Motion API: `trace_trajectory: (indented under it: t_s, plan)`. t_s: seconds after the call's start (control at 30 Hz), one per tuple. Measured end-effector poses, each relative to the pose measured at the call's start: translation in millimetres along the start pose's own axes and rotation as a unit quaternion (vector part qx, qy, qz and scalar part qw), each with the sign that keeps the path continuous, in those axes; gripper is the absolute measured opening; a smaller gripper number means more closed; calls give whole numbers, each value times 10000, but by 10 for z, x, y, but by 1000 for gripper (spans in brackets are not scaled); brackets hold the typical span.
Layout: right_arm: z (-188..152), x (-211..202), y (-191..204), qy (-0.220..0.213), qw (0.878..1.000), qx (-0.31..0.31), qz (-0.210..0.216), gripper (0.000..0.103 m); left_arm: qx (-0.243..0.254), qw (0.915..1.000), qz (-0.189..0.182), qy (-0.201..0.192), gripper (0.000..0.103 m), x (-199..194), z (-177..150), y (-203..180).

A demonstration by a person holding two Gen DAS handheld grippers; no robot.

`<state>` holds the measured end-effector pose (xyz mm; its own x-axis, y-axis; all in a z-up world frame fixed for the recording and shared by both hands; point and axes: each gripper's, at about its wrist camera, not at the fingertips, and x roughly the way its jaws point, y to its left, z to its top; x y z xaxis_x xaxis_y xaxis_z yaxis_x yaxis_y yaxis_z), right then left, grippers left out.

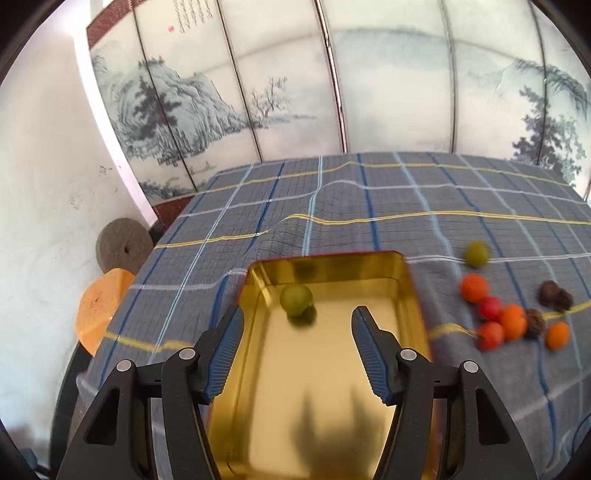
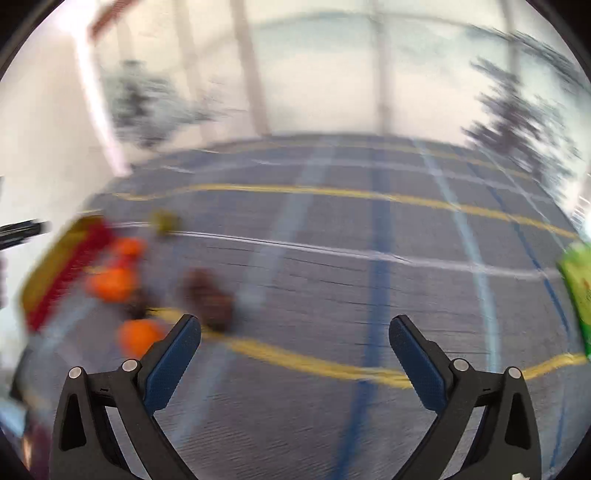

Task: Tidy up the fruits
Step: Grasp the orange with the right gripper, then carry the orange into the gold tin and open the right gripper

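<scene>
- The left gripper hangs over the gold tin, jaws apart and gripping nothing.
- A green fruit sits inside the tin, just beyond the fingertips, free of both pads.
- Right of the tin, loose fruits cluster on the checked cloth.
- The right gripper is spread wide and empty; the blurred fruits lie to its left.

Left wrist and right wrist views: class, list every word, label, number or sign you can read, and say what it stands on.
No text can be quoted.
Painted screen: columns of brush writing at its top, too small to read.
Red seal beside that writing: too small to read.
Green packet at the right edge of the right wrist view: any print is blurred.
Gold tin, fruits, checked cloth: no writing visible.
</scene>
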<state>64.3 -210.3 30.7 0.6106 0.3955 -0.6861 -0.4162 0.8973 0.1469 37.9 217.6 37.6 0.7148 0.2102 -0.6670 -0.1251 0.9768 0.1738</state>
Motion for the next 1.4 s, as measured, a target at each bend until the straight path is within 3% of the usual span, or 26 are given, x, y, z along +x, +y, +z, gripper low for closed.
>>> trace_trajectory:
  t_s: [0.1,0.2,0.27,0.4,0.5,0.63,0.77,0.9,1.0,1.13,1.23,1.4]
  plan:
    - [-11,24,427,245,9962,-744,379,100,-154,9995,-267,-5,62,-234,-200,-95]
    - [-57,178,685,455,9902,-1203,535,83,-242,9989,-392,0,62,-465,-391,-174]
    - [-42,292,736,581,9883,-1264,624,70,-320,9984,-471,56,62,-560,-505,-188]
    - [-4,453,729,679,9866,-1300,714,70,-314,9979,-527,213,64,-679,-725,-210]
    - [-1,590,733,882,9829,-1413,789,64,-201,9985,-421,295,64,-720,-841,-259]
    - [-20,773,756,1204,9771,-1559,801,43,-291,9977,-502,349,64,-764,-926,-259]
    - [-23,792,743,1264,9773,-1481,832,32,-344,9975,-503,368,64,-796,-999,-235]
    - [-25,598,743,1145,9814,-1239,918,32,-297,9982,-409,314,64,-843,-1093,-156]
    - [93,306,945,814,9794,-1300,1315,32,-260,9988,-356,222,64,-878,-1132,-104]
    - [493,170,1417,528,9676,-1531,1935,32,-390,9985,-382,66,64,-937,-1130,-40]
    - [769,270,1776,421,9560,-1637,2398,32,-528,9976,-440,28,64,-968,-1142,2]
    - [1031,696,2385,582,9426,-1957,2643,32,-768,9958,-471,133,64,-940,-1164,88]
